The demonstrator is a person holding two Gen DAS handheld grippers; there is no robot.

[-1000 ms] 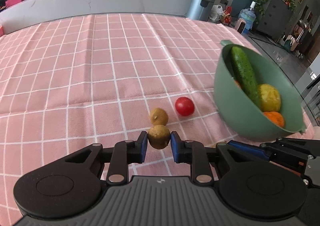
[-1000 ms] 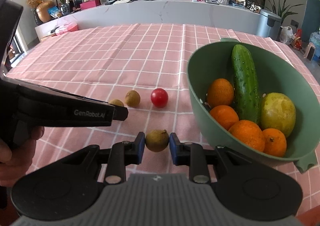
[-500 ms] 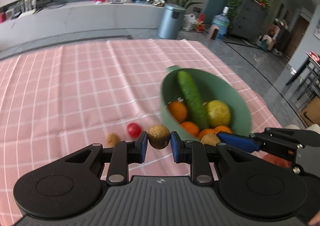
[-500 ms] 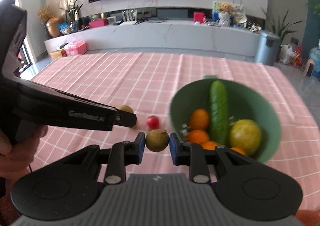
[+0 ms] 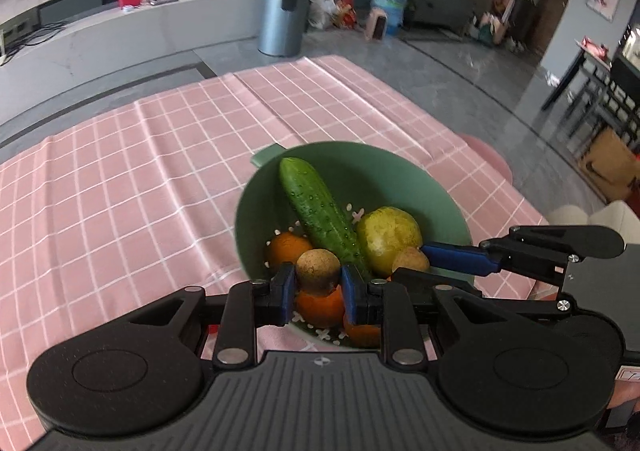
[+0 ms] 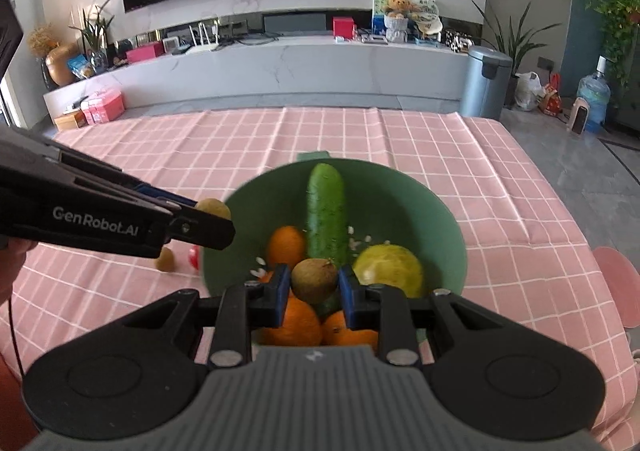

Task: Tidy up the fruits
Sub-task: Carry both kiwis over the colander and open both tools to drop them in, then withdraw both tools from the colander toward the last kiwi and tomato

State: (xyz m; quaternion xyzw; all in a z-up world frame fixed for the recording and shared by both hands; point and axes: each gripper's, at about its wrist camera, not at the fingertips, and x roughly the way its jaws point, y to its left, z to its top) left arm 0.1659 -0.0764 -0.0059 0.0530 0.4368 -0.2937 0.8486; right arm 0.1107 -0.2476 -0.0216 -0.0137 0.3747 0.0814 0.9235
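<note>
Left wrist view: our left gripper [image 5: 318, 289] is clamped on a small round brown longan-like fruit [image 5: 318, 266], blue pads tight to both sides, hanging over the near edge of the green plastic colander bowl [image 5: 400, 171]. A second ago this gripper was low over the pink checked tablecloth [image 5: 120, 191] with the bowl off to the side; now the bowl sits dead ahead below the fingers. Same for our right gripper [image 6: 314, 291]: closed on a brownish-green round fruit [image 6: 314, 280], lifted from the cloth and now above the bowl interior.

So both picks are done, both carries nearly done; we judge release into the bowl is next.

Bowl contents: long dark green cucumber [image 5: 316, 211], yellow-green round citrus [image 5: 388, 237], several oranges [image 5: 286, 249]. In the right wrist view, one more small brown fruit [image 6: 165, 260] and a red cherry tomato [image 6: 194, 257] lie on the cloth just left of the bowl, partly hidden, so we judge the task unfinished.

Orientation: the held fruits are near-spherical, no clear long axis. The cucumber's long axis runs from the far rim toward the cameras, near end down among the oranges.
</note>
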